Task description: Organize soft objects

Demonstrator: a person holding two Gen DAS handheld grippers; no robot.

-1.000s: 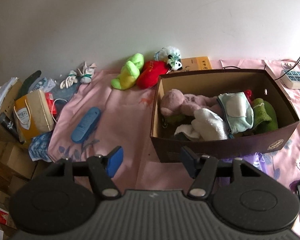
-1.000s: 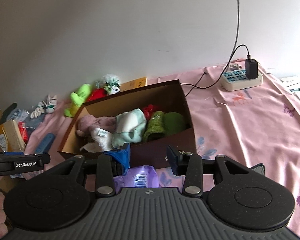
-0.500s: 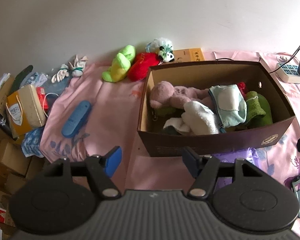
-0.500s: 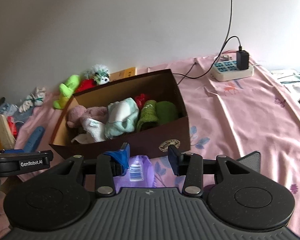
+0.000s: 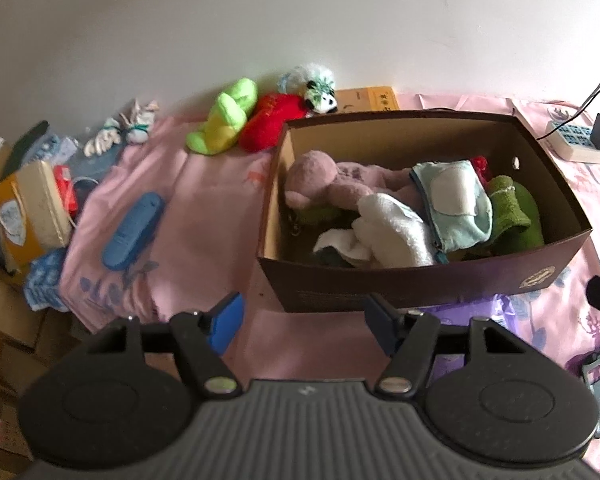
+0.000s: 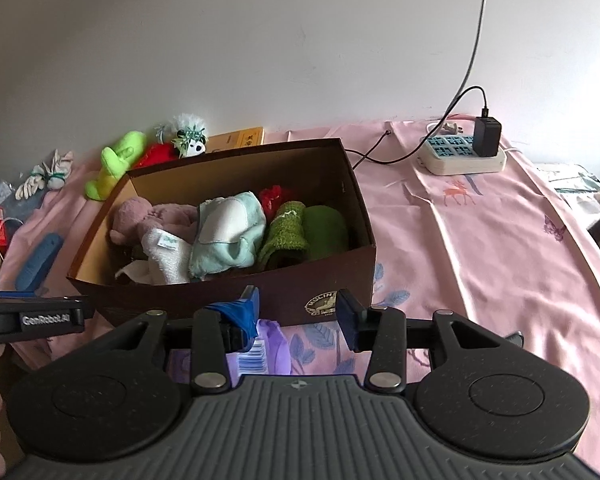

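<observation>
A brown cardboard box (image 5: 412, 288) (image 6: 340, 280) stands on the pink bedspread and holds a pink plush (image 5: 324, 180), white towels (image 5: 388, 232), a light blue pouch (image 5: 456, 204) and green knitwear (image 6: 288, 228). A lime green plush (image 5: 224, 116), a red plush (image 5: 276, 120) and a panda toy (image 5: 320, 96) lie behind the box by the wall. My left gripper (image 5: 304, 316) is open and empty in front of the box. My right gripper (image 6: 298, 312) is open and empty, above a purple packet (image 6: 268, 348).
A blue flat object (image 5: 132, 232) lies left of the box. Rolled white socks (image 5: 120, 132) sit far left. A power strip with charger (image 6: 464, 152) lies at the back right. Bags and cartons (image 5: 24, 208) crowd the left edge. A yellow box (image 5: 368, 98) is by the wall.
Both grippers have drawn back and shifted, so the box sits further right in the left view and slightly larger in the right view. Both stay open. No object has moved.
</observation>
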